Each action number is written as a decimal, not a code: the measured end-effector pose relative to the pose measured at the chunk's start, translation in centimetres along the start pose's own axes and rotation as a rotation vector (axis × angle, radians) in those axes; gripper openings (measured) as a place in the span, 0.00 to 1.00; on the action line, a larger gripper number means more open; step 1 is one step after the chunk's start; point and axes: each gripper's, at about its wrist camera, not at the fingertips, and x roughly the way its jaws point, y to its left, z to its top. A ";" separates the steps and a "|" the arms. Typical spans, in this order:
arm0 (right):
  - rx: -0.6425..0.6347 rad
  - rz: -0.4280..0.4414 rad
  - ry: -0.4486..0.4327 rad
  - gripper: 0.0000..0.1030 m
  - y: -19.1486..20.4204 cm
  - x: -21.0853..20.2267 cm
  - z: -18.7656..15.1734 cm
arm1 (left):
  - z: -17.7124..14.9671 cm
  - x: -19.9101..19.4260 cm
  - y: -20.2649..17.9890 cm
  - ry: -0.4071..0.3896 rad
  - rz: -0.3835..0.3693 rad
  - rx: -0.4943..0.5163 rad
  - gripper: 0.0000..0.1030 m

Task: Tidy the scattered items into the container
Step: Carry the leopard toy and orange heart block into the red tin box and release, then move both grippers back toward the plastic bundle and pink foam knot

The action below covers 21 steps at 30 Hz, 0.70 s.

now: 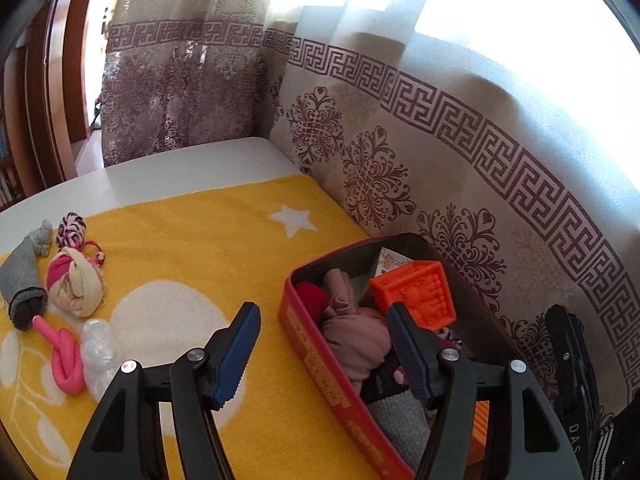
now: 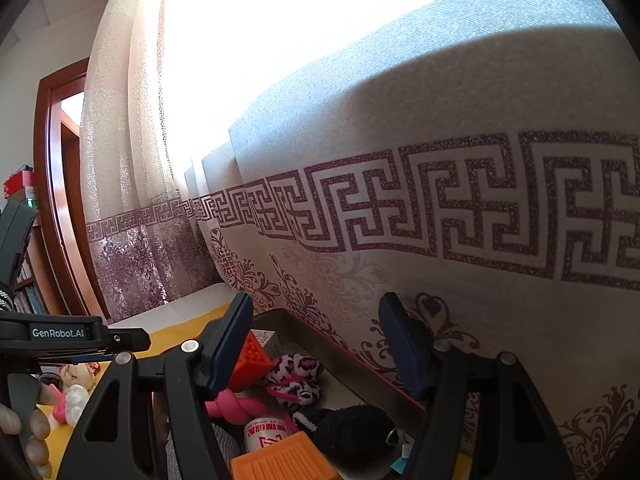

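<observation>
Tidying, about half done by the look of it. Up against the curtain [image 1: 460,128]: red box [image 1: 320,364], pushed there most likely so as not to slide when filled. Inside already: orange block [image 1: 416,296], pink cloth [image 1: 352,328], leopard hair band [image 2: 294,376], black fluffy thing [image 2: 352,428], all piled loose, dropped in rather than lined up.

Above the near side of the box: left gripper [image 1: 322,312], tipped down, jaws let go and apart, nothing between them. Empty, so probably free for the next pick.

Over the far side of the box: right gripper [image 2: 316,302], pointing almost flat at the curtain, jaws wide, holding nothing. Kept out of the way, perhaps.

Left to tidy, off to the side on the yellow blanket [image 1: 200,240], well apart from the box: grey sock [image 1: 22,280], rolled sock ball [image 1: 76,284], pink knot [image 1: 66,364], clear plastic bag [image 1: 98,354], striped hair tie [image 1: 72,228]. Bunched close together, some touching, so care needed to grab just one.
</observation>
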 end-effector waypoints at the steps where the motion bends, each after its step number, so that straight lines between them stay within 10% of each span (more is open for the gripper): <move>1: -0.005 0.004 0.001 0.68 0.2 0.1 0.0 | -0.2 -0.4 0.9 -0.002 0.014 -0.014 0.65; 14: -0.128 0.000 0.019 0.68 2.8 0.1 -0.6 | -3.2 -6.1 14.8 -0.042 0.172 -0.212 0.65; 21: -0.119 0.204 0.117 0.68 6.8 -1.7 1.0 | -4.8 -7.5 19.3 -0.040 0.181 -0.297 0.65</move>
